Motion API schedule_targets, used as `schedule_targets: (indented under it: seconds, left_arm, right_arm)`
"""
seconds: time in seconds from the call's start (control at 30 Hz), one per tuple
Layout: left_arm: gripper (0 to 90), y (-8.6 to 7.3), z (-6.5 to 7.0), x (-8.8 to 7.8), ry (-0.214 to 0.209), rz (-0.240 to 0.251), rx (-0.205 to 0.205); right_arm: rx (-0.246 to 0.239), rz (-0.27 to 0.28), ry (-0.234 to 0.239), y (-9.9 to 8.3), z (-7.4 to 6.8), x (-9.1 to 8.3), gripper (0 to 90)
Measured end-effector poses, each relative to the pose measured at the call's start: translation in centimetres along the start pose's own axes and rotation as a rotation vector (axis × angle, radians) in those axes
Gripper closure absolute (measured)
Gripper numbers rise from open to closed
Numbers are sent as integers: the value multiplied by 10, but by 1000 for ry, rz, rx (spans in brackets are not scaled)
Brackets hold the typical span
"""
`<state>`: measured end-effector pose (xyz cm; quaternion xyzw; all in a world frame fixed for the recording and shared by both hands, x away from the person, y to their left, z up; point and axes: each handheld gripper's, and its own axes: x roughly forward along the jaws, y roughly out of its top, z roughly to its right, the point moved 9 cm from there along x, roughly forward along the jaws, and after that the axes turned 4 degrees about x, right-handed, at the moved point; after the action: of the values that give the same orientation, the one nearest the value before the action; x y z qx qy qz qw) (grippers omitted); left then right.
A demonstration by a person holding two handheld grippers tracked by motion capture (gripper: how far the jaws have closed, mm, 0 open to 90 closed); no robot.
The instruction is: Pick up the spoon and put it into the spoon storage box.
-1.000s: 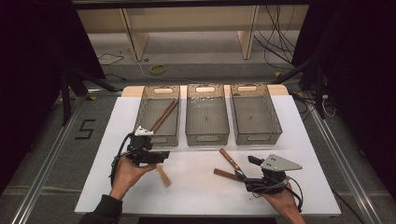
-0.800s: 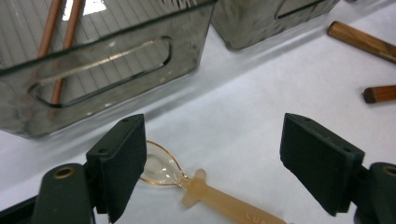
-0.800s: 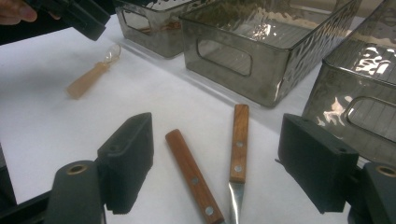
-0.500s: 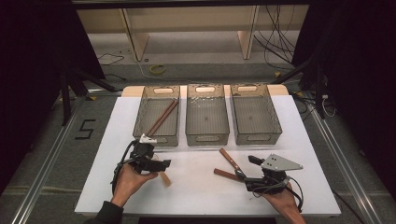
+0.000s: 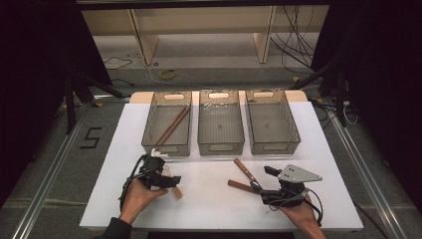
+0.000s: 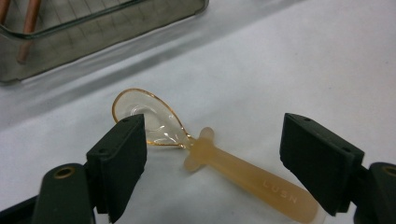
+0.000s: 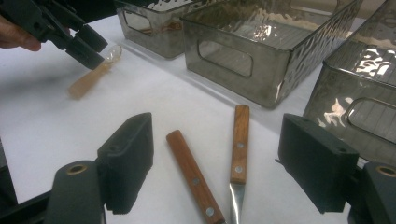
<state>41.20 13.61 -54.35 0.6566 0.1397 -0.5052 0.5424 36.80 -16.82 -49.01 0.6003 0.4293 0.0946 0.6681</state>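
A small amber translucent spoon (image 6: 219,163) lies flat on the white table, with its bowl toward the left bin. My left gripper (image 6: 217,128) is open and low over it, one jaw on each side of the spoon and neither touching. From above, that gripper (image 5: 169,181) sits at the table's front left with the spoon (image 5: 176,191) poking out beside it. Two wooden-handled knives (image 7: 189,170) (image 7: 240,140) lie between the jaws of my open right gripper (image 7: 217,135), which sits at the front right (image 5: 264,185).
Three grey see-through bins stand in a row at the back: left (image 5: 149,130), middle (image 5: 220,148), right (image 5: 296,130). The left one holds brown chopsticks (image 5: 171,125). White tabletop (image 5: 209,204) lies bare between the two hands.
My left gripper has slid a little toward the near edge and now straddles the spoon. The right gripper and the knives have stayed put.
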Motion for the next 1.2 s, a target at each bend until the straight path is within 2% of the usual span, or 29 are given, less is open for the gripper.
schedule_targets:
  seconds: [0.33, 0.43, 0.5, 0.6, 0.63, 0.83, 0.9, 1.0, 1.2]
  left_arm:
    - [268, -5, 1, 6, 6, -30, 12]
    - [293, -9, -1, 10, 22, -54, 25]
    - [299, -10, 0, 12, 27, -53, 25]
    - [343, -10, -2, 12, 52, -56, 52]
    - [377, -10, -2, 12, 65, -60, 73]
    - [496, -10, 5, 10, 96, -64, 147]
    - [535, -10, 5, 9, 103, -62, 157]
    - [582, -10, 3, 8, 96, -66, 171]
    - [683, -9, -1, 7, 59, -56, 147]
  right_arm:
    - [-13, -3, 0, 0, -2, 0, 275]
    - [-19, -5, 1, 0, -4, 0, 275]
    - [-21, -5, 2, 0, -4, 0, 275]
    - [-22, -5, 1, 0, -4, 0, 275]
    - [-22, -6, 1, 0, -4, 0, 275]
    - [-28, -12, 4, 0, -6, 1, 275]
    - [-29, -11, 4, 0, -6, 1, 275]
    - [-31, -11, 2, 0, -6, 1, 275]
    - [-29, -9, 0, 0, -6, 1, 275]
